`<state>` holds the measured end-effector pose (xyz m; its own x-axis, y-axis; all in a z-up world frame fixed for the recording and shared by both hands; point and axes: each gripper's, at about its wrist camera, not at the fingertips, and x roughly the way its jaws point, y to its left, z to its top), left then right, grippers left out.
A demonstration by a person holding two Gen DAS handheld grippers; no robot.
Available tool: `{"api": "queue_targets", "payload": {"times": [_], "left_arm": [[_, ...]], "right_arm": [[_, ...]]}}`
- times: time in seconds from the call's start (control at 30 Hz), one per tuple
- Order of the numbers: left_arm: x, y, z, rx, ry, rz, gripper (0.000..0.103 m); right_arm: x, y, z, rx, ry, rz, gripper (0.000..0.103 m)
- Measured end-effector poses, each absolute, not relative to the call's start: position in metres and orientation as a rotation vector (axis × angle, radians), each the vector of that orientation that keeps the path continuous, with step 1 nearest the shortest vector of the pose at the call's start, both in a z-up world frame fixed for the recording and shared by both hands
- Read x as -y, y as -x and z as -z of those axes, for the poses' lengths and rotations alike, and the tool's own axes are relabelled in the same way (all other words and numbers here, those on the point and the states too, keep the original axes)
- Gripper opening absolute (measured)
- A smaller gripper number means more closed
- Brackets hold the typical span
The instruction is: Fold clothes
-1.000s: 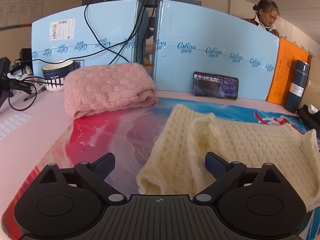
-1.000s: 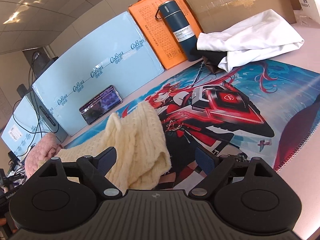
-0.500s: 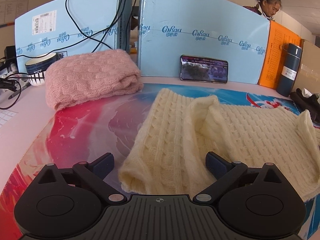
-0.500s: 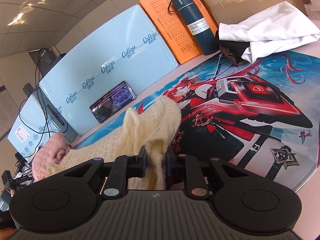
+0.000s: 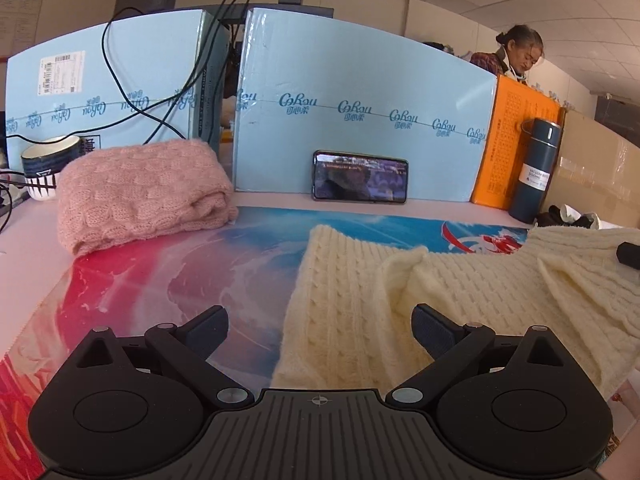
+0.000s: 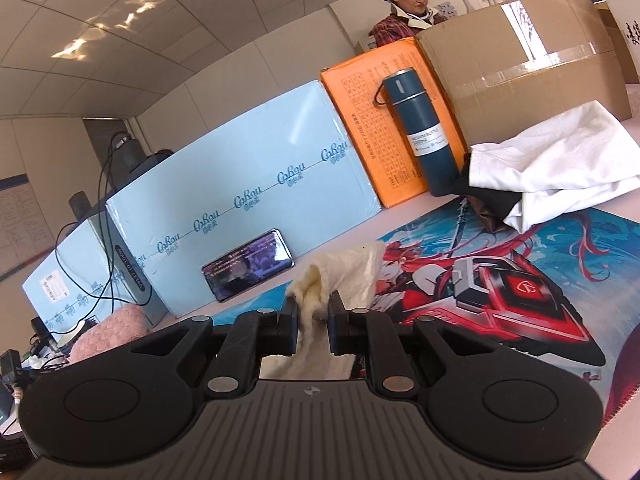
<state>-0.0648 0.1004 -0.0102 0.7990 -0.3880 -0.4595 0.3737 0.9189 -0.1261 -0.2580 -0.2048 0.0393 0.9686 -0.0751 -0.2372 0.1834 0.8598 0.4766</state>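
While the right gripper [image 6: 313, 320] pinches the cream sweater [image 5: 400, 304] and the left gripper [image 5: 318, 330] gapes wide, empty — the thin bite of loose knit could slip free.

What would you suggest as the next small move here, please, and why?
Probably close the left gripper on the near edge of the cream sweater. Its jaws are open with that edge lying between them on the mat, while the right gripper is shut on the other end, raised above the mat. With both ends held, the fold could be carried over.
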Motion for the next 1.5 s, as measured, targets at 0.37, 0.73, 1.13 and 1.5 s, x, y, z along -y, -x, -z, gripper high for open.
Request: {"api": "queue_targets", "payload": {"times": [0.37,0.73,1.13,1.5], "left_arm": [[-0.118,0.046,0.022,-0.577,0.101,0.387,0.100],[-0.143,0.047,0.016,-0.542,0.110,0.297,0.100],[-0.172,0.046,0.006,-0.503,0.300,0.336,0.100],[-0.120,0.027,0.001,-0.640,0.409,0.703,0.099]], "right_arm": [[0.112,0.217,-0.060,-0.170,-0.524,-0.318,0.013],[0.065,0.198,-0.036,-0.327,-0.488,-0.487,0.019],[0.092,0.229,-0.035,-0.242,-0.487,-0.565,0.092],[0.157,0.195,-0.003,-0.310,-0.711,-0.319,0.097]]}}
